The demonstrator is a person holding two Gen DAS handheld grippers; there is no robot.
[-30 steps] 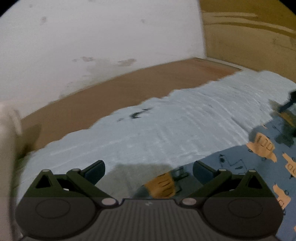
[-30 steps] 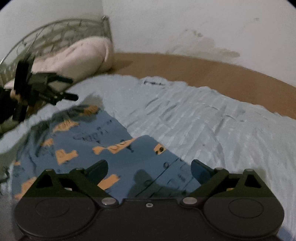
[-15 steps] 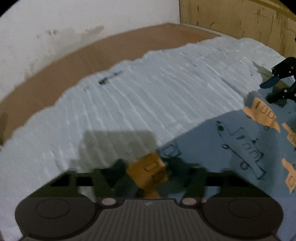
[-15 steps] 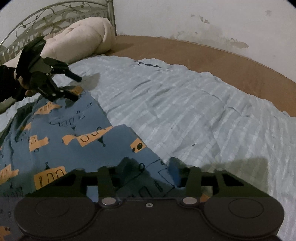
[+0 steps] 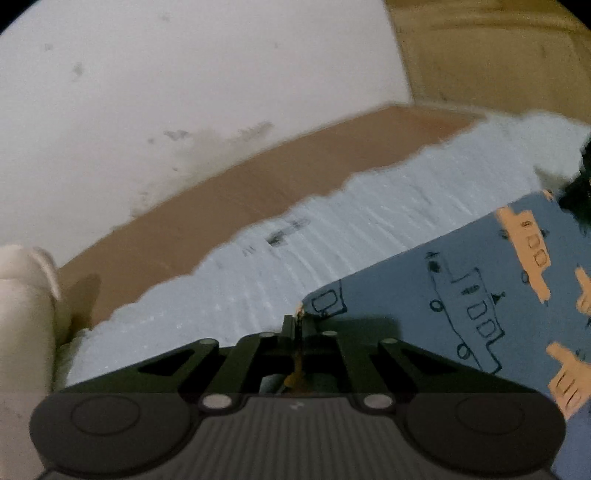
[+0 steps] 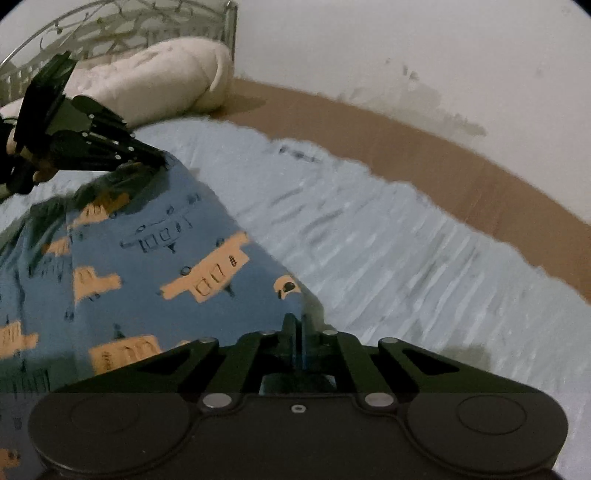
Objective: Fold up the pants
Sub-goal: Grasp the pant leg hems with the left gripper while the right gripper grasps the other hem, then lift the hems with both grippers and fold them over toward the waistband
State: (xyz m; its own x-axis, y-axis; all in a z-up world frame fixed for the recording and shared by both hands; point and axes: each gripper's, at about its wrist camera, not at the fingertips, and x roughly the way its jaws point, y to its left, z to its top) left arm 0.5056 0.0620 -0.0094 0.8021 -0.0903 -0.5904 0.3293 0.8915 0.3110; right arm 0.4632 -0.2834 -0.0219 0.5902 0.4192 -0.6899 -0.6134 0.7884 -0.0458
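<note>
well, blue pants (image 6: 155, 266) (orange vehicle print), edge taut between tongs

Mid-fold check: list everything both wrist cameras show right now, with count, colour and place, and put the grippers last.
pants: one, blue with orange vehicle print, lying on the blanket, two corners pinched by the grippers
blanket: one, pale blue, ribbed, spread under the pants
mattress: one, brown, bare strip between the blanket and the wall
pillow: one, cream, at the head end by the rail
bed rail: one, pale metal with scrollwork, behind the pillow
wall: white, stained, beyond the mattress
wooden panel: brown, right of the wall in the left wrist view
left gripper: black, shut on a corner of the pants
right gripper: black, shut on another corner of the pants
</note>
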